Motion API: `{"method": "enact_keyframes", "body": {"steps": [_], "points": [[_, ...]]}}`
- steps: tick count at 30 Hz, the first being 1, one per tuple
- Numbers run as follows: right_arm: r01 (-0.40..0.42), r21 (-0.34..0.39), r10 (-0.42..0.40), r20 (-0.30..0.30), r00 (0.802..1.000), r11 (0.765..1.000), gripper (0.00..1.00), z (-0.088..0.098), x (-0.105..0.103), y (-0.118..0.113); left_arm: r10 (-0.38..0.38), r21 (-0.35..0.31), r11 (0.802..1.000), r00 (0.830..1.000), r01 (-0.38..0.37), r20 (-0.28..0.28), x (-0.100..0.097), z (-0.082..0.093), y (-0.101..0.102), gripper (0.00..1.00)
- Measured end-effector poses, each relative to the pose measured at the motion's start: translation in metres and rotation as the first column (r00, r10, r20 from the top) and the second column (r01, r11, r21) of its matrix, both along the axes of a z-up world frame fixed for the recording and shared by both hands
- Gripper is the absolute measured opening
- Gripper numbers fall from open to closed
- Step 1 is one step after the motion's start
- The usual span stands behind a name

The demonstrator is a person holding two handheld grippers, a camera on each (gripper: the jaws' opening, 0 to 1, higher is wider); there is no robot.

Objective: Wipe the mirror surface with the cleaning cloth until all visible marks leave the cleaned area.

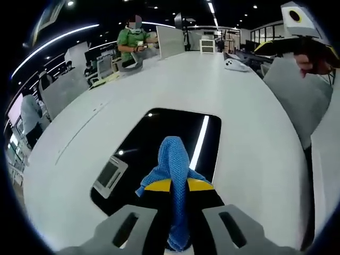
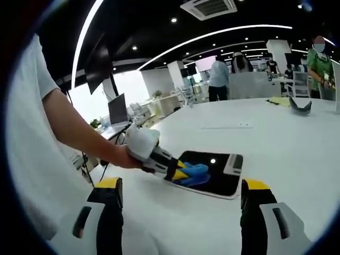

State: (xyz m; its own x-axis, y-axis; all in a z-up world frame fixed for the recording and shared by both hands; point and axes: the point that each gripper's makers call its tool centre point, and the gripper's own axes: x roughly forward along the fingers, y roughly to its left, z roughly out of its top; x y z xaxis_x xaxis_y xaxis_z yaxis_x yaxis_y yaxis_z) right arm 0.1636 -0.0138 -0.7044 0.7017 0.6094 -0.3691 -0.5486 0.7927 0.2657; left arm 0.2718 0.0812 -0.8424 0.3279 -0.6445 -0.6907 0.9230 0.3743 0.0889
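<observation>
A flat rectangular mirror [image 1: 159, 143] lies on the white table [image 1: 212, 90], dark with ceiling lights reflected in it. My left gripper [image 1: 179, 186] is shut on a blue cleaning cloth [image 1: 172, 159], whose free end rests on the mirror's near half. In the right gripper view the mirror [image 2: 223, 178] lies ahead on the table, with the left gripper [image 2: 180, 172] pressing the blue cloth [image 2: 194, 172] onto its left part. My right gripper [image 2: 180, 212] hovers open above the table, short of the mirror, nothing between its yellow-tipped fingers.
A person's arm [image 2: 79, 133] holds the left gripper. A grey chair back [image 1: 297, 90] stands at the table's right edge. A person in green [image 1: 133, 40] works at the far end. A dark object [image 2: 300, 104] lies far off on the table.
</observation>
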Motion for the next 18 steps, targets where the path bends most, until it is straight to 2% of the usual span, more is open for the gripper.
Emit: {"method": "enact_keyframes", "body": {"steps": [5,18], "points": [[-0.001,-0.003,0.001,0.004,1.0,1.0,0.93,0.0,0.001,-0.001,-0.034,0.02,0.999,0.999,0.034,0.009,0.0,-0.001,-0.005,0.07],[0.007,-0.013,-0.007,0.015,1.0,1.0,0.94,0.002,0.003,-0.006,-0.047,0.001,0.999,0.999,0.047,-0.011,-0.001,0.0,-0.016,0.07]]}}
